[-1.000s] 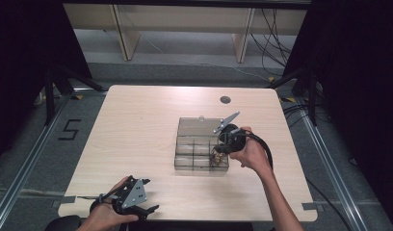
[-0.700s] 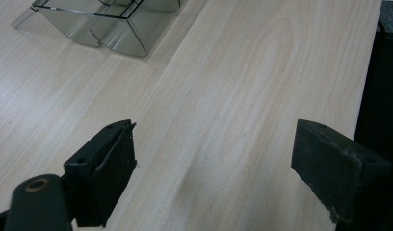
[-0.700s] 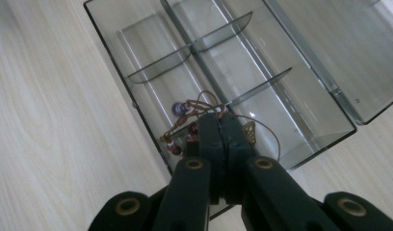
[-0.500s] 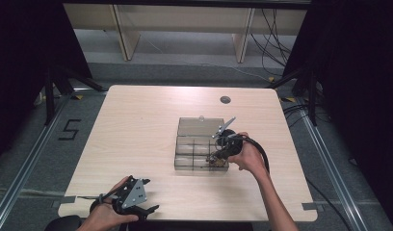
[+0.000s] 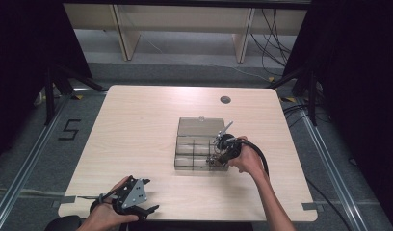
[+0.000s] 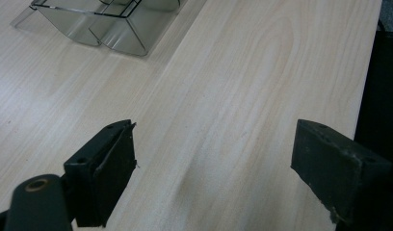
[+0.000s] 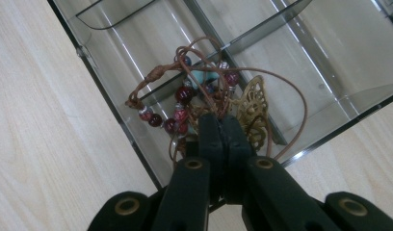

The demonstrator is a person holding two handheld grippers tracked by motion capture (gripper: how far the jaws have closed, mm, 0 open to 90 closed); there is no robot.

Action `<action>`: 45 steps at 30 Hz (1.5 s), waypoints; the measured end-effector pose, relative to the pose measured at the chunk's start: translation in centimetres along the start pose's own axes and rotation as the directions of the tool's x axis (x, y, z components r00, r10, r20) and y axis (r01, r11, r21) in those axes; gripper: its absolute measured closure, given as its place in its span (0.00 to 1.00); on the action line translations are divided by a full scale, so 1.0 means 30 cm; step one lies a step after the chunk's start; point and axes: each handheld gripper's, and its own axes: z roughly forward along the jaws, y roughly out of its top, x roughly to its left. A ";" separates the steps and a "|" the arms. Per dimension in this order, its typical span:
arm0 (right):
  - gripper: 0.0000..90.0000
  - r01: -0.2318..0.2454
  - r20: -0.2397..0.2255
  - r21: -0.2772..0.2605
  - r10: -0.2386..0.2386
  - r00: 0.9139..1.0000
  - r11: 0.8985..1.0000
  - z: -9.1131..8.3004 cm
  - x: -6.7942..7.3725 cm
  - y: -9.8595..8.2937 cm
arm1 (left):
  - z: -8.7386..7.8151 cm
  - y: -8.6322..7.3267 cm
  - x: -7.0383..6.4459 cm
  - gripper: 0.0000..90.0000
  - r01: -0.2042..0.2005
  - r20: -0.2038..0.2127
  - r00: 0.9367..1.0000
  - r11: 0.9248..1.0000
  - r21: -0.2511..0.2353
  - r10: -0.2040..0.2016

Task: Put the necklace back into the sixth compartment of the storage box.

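Note:
A clear plastic compartment box (image 5: 200,149) with its lid folded back stands right of the table's middle. My right gripper (image 5: 215,159) is over the box's near right corner, shut on a beaded necklace (image 7: 185,94). The necklace has a brown cord, dark red beads, a turquoise bead and a gold filigree butterfly pendant (image 7: 252,108). It hangs bunched above a corner compartment of the box (image 7: 137,38). My left gripper (image 5: 149,196) rests low at the table's front left edge, open with nothing between its jaws (image 6: 214,168). A corner of the box (image 6: 108,24) shows far ahead of it.
The light wooden table (image 5: 137,125) has a round cable hole (image 5: 225,99) near its back right. Wooden shelf legs (image 5: 122,29) stand behind the table, and dark curtains hang at both sides. The right gripper's cable (image 5: 259,154) loops beside the box.
My right gripper has come down and toward the front, bringing the necklace to the box's near right corner. The left gripper has stayed where it was.

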 end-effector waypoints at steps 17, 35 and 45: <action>0.74 -0.052 0.013 -0.150 0.055 0.998 0.987 -0.086 0.002 -0.014 | 0.002 -0.002 0.001 0.17 -0.001 -0.002 1.000 1.000 -0.010 0.001; 0.59 -0.080 0.027 -0.239 0.089 0.996 0.968 -0.150 0.046 -0.040 | -0.002 0.000 0.004 0.17 -0.003 -0.015 1.000 1.000 -0.009 0.003; 0.56 -0.111 0.026 -0.237 0.121 0.992 0.965 -0.156 0.064 -0.058 | -0.002 0.000 0.003 0.17 0.005 -0.005 1.000 1.000 -0.018 -0.005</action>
